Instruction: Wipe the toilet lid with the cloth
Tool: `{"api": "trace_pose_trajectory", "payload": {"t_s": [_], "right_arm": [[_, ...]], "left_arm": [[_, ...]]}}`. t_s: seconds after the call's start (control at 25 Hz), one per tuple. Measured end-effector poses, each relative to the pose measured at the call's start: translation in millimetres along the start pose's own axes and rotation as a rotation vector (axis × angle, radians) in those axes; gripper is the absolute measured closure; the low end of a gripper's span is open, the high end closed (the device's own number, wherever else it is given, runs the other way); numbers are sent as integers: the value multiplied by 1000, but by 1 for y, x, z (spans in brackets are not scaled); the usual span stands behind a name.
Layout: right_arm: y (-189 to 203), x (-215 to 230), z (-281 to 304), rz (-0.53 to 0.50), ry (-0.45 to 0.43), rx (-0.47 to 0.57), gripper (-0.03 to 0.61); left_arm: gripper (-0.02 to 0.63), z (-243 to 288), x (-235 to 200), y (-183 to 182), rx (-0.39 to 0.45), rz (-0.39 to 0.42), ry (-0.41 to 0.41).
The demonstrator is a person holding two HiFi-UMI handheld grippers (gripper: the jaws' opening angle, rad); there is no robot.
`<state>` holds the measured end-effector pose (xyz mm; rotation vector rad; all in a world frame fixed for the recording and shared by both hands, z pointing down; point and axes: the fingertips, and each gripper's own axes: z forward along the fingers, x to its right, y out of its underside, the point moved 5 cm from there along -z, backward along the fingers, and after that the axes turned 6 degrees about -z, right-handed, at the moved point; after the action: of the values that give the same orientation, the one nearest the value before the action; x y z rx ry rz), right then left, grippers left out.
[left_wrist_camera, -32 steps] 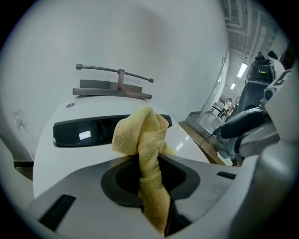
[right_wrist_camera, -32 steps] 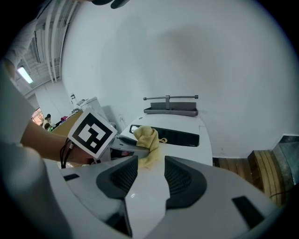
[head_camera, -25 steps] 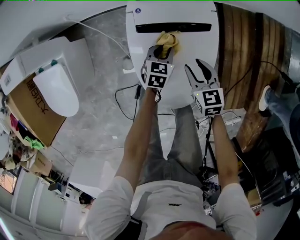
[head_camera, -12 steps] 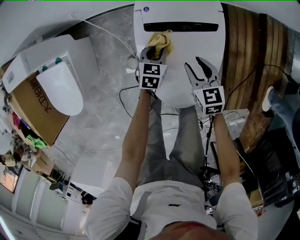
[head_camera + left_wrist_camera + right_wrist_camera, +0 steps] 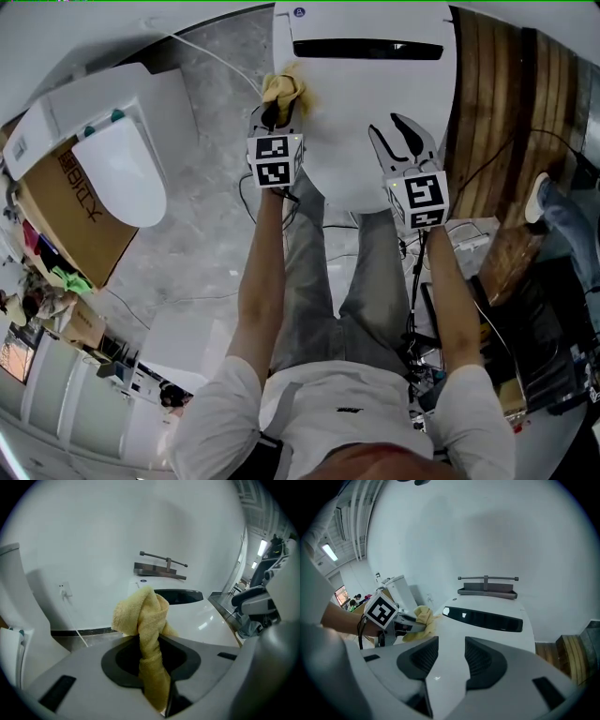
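Observation:
The white toilet lid (image 5: 375, 112) fills the top middle of the head view, with a black slot (image 5: 367, 49) near its back. My left gripper (image 5: 274, 114) is shut on a yellow cloth (image 5: 284, 89), which presses on the lid's left edge. In the left gripper view the cloth (image 5: 145, 634) hangs bunched between the jaws. My right gripper (image 5: 400, 139) hovers open over the lid's right front part, nothing between its fingers. The right gripper view shows the lid (image 5: 487, 634) beyond the open jaws, with the cloth (image 5: 423, 619) and the left gripper (image 5: 405, 623) at the left.
A second white toilet (image 5: 117, 173) and a cardboard box (image 5: 66, 220) stand at the left on the grey floor. Black cables (image 5: 248, 192) trail on the floor by the lid. Wooden boards (image 5: 492, 122) lie at the right. A metal shelf (image 5: 486, 591) hangs on the wall behind the toilet.
My left gripper has dragged the cloth leftward across the lid, from near the black slot to the lid's left edge. The right gripper has stayed in place, open.

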<state>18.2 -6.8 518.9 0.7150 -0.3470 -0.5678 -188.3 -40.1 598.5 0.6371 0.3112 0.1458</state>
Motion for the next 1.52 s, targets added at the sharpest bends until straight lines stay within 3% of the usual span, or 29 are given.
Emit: {"api": "trace_pose_trajectory", "payload": {"t_s": [0.6,1.52], "right_arm": [[16,10,-15,9,15,-7,393],[54,55,-47,59,11,-7,394]], "left_arm": [[509,-41,-25,29,19,-49,-160],[509,-10,67,57,-22,-98,-121]]}}
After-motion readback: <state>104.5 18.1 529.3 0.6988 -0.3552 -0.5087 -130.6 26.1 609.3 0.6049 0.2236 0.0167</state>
